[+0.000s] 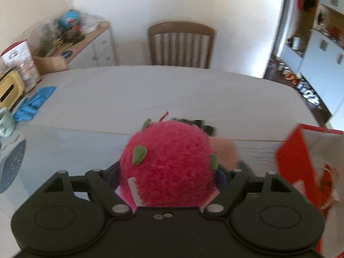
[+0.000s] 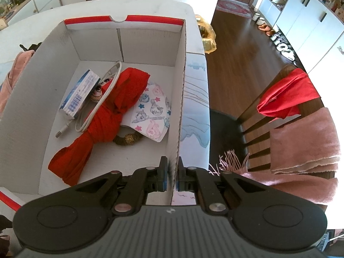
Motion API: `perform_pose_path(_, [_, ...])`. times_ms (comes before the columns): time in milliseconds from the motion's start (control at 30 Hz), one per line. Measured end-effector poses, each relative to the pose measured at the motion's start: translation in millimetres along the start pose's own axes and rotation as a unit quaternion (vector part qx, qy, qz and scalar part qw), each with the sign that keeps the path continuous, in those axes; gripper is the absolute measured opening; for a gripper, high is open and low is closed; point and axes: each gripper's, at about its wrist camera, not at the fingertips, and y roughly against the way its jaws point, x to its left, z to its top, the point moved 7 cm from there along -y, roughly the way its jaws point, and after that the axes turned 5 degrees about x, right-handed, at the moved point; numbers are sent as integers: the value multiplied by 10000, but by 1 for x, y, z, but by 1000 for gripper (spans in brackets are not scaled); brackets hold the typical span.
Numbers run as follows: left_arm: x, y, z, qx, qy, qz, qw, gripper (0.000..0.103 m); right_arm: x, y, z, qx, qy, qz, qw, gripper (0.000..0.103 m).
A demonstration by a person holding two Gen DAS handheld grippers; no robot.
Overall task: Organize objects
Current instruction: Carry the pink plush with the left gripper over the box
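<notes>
My left gripper [image 1: 168,176] is shut on a fuzzy pink plush ball [image 1: 169,157] with green leaves, held above the white table [image 1: 133,90]; the plush hides most of its fingers. The red-and-white cardboard box [image 1: 301,150] stands to its right. My right gripper [image 2: 172,161] is shut on the right wall [image 2: 181,99] of that box, one finger inside and one outside. In the box lie a folded red cloth item [image 2: 103,116], a white cable [image 2: 107,86], a small blue-and-white carton [image 2: 79,92], a patterned face mask [image 2: 150,109] and a gold ring-shaped band [image 2: 129,139].
A pink cloth [image 2: 13,75] and a dark object lie on the table left of the box. A blue cloth [image 1: 34,103], a pale mug [image 1: 6,122] and a yellow container [image 1: 9,88] sit at the table's left. One chair [image 1: 181,43] stands behind; another carries a red cloth [image 2: 286,94] and pink scarf [image 2: 301,142].
</notes>
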Motion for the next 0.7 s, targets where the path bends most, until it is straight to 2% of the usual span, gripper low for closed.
perform_pose_path(233, [-66, 27, -2, -136, -508, -519, 9973, 80, -2, 3, 0, -85, -12, 128, 9999, 6])
perform_pose_path(467, [-137, 46, -4, -183, -1090, -1000, 9888, 80, -3, 3, 0, -130, -39, 254, 9996, 6])
perform_pose_path(700, [-208, 44, -9, -141, -1496, -1390, 9788, 80, -5, 5, -1, -175, -32, 335, 9993, 6])
